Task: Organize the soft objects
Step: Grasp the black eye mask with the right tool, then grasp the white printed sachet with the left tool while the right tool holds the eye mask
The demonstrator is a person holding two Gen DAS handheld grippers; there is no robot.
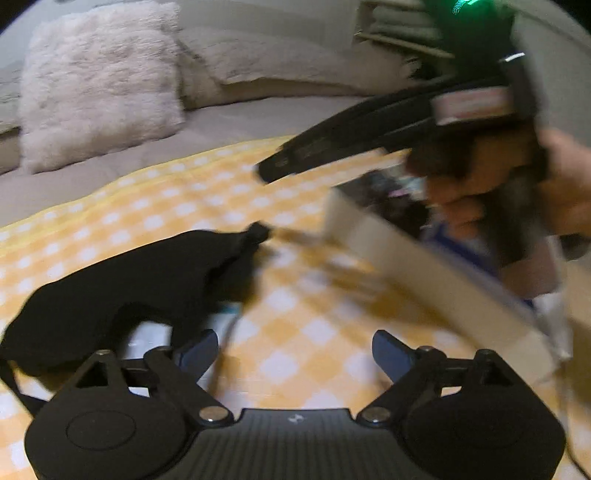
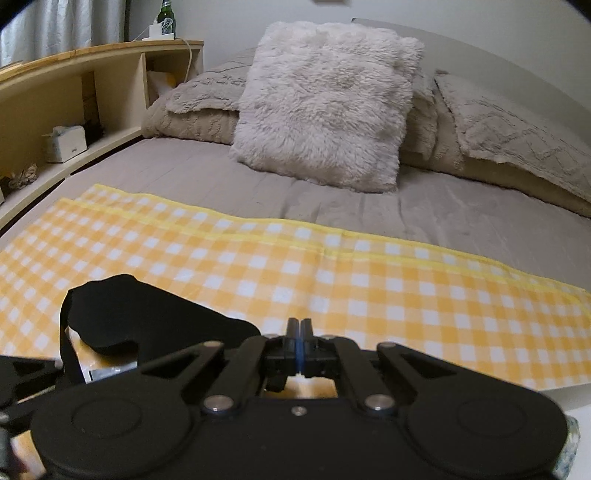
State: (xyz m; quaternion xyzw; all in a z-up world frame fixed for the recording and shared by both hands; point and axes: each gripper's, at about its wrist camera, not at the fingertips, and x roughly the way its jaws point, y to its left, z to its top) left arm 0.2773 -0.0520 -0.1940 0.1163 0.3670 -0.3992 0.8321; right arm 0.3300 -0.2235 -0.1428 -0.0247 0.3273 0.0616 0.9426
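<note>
A black sleep mask point(image 1: 122, 280) lies on the yellow checked cloth point(image 1: 295, 325), just ahead and left of my left gripper point(image 1: 291, 349), which is open and empty. The mask also shows in the right wrist view point(image 2: 140, 317), ahead and left of my right gripper point(image 2: 300, 328). The right gripper is shut with nothing between its fingers. It shows in the left wrist view point(image 1: 266, 171), held in the air above a grey box point(image 1: 424, 269) that holds several soft items.
A fluffy white cushion point(image 2: 325, 103) and grey pillows point(image 2: 517, 140) lie at the head of the grey bed point(image 2: 443, 214). A wooden shelf point(image 2: 74, 92) runs along the left with a white box and a green bottle point(image 2: 166, 18).
</note>
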